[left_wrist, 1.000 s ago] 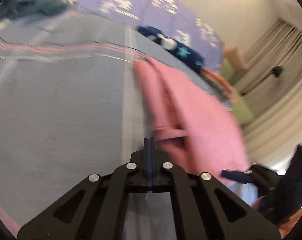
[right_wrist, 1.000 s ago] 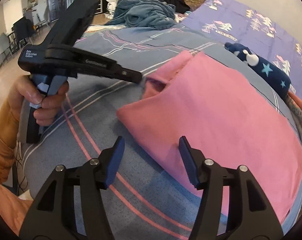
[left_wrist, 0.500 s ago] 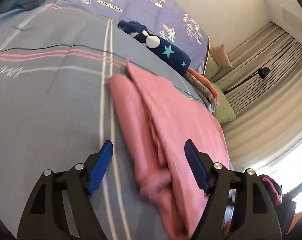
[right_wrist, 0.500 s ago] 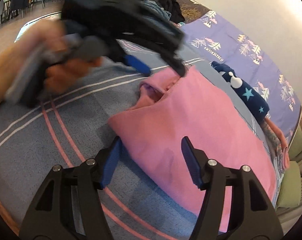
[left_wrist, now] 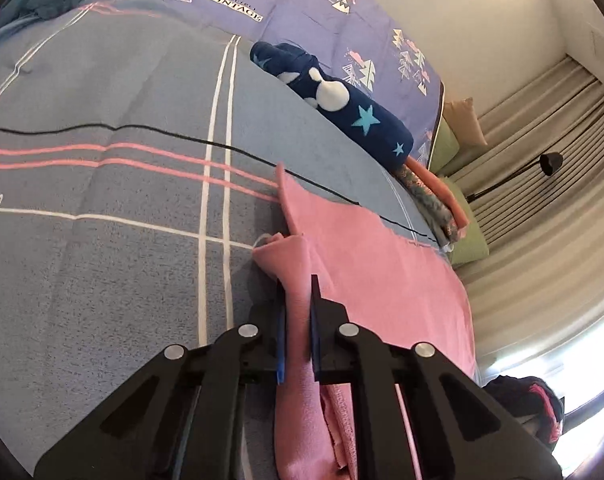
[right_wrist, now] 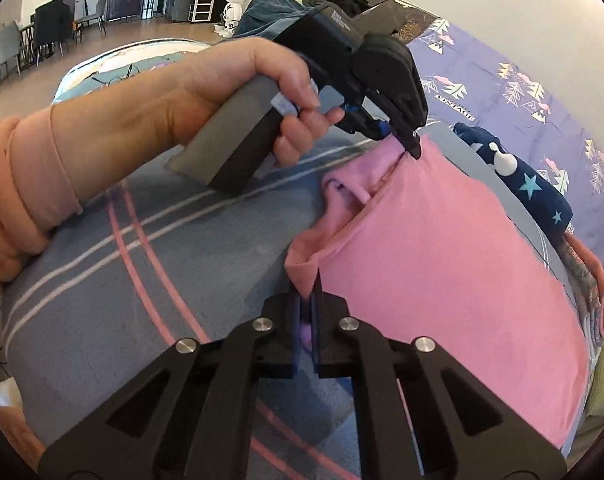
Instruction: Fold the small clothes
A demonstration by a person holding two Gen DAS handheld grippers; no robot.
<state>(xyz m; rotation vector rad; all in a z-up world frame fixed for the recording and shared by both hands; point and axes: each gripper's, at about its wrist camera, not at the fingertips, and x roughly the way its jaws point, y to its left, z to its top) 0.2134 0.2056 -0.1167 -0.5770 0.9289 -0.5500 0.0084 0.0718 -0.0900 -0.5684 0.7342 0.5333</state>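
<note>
Pink garment (right_wrist: 442,256): soft, light, limp; sags unless taken by edge. Left gripper (left_wrist: 298,300) closing on bunched fold; right gripper (right_wrist: 308,292) clamped on near corner.

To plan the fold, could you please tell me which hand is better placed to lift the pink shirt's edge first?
Probably right: the right gripper has its jaws shut on the near corner of the pink shirt. The left gripper is closing its jaws, cloth between them, farther along that edge.
</note>
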